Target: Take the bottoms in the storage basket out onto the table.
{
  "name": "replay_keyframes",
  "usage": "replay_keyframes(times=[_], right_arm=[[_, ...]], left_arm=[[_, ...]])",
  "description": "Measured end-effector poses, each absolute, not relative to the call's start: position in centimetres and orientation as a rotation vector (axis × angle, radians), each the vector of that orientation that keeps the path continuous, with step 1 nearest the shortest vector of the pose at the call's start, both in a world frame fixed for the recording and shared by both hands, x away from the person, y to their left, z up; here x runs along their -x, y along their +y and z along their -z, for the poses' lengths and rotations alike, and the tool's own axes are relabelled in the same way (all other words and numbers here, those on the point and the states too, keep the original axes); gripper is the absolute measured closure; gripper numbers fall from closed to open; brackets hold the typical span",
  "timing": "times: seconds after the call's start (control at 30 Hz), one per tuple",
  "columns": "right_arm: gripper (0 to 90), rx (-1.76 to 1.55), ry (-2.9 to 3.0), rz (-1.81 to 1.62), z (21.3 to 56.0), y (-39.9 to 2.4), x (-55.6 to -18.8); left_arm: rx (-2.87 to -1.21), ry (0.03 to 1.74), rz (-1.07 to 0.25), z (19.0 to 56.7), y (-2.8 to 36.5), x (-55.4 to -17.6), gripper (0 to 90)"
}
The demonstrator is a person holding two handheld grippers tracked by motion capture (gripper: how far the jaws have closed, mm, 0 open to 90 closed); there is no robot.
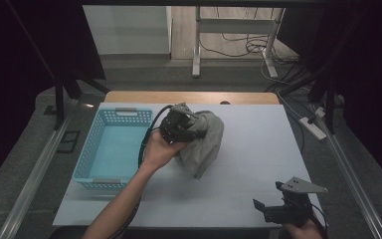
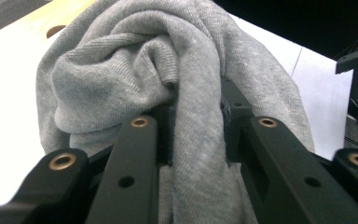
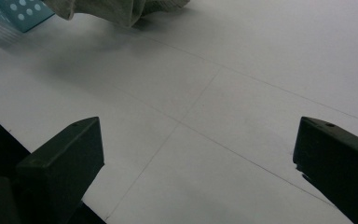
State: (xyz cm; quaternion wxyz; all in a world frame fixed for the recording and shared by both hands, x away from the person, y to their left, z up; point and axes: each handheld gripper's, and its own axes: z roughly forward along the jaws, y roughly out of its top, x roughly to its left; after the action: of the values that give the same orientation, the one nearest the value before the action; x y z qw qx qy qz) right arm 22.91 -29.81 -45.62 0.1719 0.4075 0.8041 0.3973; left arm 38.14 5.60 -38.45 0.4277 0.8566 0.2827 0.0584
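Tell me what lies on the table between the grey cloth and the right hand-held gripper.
Nothing: in the high view, bare white table separates the grey cloth from the right hand-held gripper.

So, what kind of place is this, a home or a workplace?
Probably a lab or test workshop, not a home. A white work table stands in a dark metal frame, loose cables lie on the floor behind, and a power strip sits beside it.

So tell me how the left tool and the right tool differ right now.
The left tool is shut on the grey cloth; the right tool stands open with nothing between its jaws. The left tool is held up beside the blue basket, mid-table; the right tool sits low at the table's near right edge. Both are black, each in one hand.
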Motion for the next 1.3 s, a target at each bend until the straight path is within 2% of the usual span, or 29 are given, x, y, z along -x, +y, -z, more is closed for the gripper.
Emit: replay_keyframes(times=[0.97,1.3], right_arm=[[2.3,-1.156,2.283,-1.130,45.6,-29.8,-22.9],[2.3,-1.153,2.286,-1.127,45.6,-29.8,-22.9]], left_arm=[[-2.153,0.804,-0.050,43.1,5.4,-40.5,71.7],[-2.191,0.811,-0.087,44.3,5.1,-40.8,70.5]])
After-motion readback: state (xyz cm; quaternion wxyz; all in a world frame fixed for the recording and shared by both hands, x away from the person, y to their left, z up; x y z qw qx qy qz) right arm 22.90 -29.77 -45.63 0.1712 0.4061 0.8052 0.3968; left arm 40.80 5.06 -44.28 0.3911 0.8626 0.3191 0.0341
